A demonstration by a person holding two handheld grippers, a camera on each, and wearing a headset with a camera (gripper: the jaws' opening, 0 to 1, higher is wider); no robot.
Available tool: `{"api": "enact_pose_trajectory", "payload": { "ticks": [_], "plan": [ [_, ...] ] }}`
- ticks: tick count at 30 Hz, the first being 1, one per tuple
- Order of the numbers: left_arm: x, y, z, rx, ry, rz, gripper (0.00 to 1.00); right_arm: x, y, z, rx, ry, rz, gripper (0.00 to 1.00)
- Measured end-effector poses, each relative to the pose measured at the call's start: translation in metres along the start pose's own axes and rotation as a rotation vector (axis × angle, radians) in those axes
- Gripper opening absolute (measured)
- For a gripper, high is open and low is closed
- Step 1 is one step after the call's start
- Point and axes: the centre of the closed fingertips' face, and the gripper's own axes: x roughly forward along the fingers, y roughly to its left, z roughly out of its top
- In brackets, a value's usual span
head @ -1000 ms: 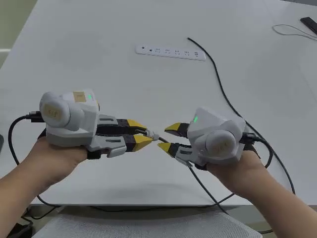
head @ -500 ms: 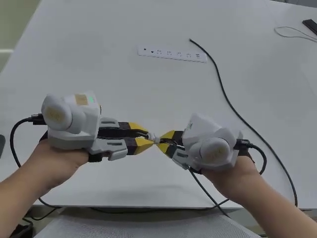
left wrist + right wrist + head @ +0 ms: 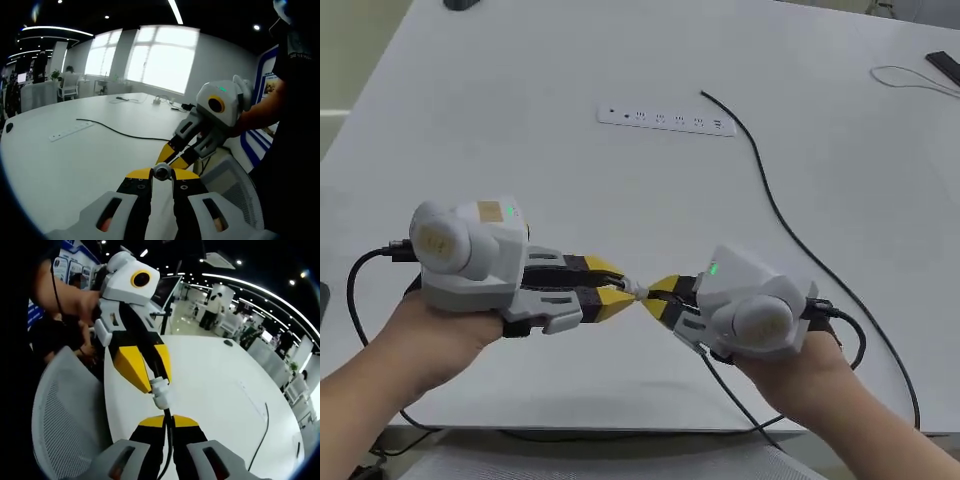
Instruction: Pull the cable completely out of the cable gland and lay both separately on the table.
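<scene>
Tip to tip above the near edge of the bench (image 3: 620, 180), the left gripper (image 3: 614, 292) is clamped on the white cable gland (image 3: 161, 391) and the right gripper (image 3: 662, 293) is closed on the black cable (image 3: 167, 415) just behind it, apparently so the two can be pulled apart.

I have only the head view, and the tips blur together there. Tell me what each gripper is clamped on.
Observer: The left gripper view shows the left gripper shut on the white cable gland.
Operator: Now the right one.
Observer: The right gripper view shows the right gripper shut on the black cable, close beside the gland.
Operator: Report whether the cable is out.
Observer: Not yet. In that view the cable runs straight into the gland's end.
</scene>
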Motion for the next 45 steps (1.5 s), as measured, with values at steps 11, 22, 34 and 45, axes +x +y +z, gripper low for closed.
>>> {"api": "enact_pose_trajectory", "payload": {
  "ticks": [11,22,34,45],
  "plan": [
    [-0.003,0.001,0.003,-0.012,-0.015,0.004,0.15,-0.004,-0.01,-0.037,0.094,0.063,-0.035,0.0],
    [-0.004,0.003,-0.001,-0.025,-0.018,0.005,0.15,-0.013,-0.02,-0.059,0.195,0.093,-0.062,0.0],
    [-0.003,0.006,-0.004,-0.021,-0.034,0.009,0.15,-0.015,-0.022,-0.054,0.224,0.097,-0.063,0.0],
    [-0.005,0.009,-0.014,-0.039,-0.05,0.008,0.15,-0.011,-0.039,-0.038,0.206,0.103,-0.07,0.0]
  ]
}}
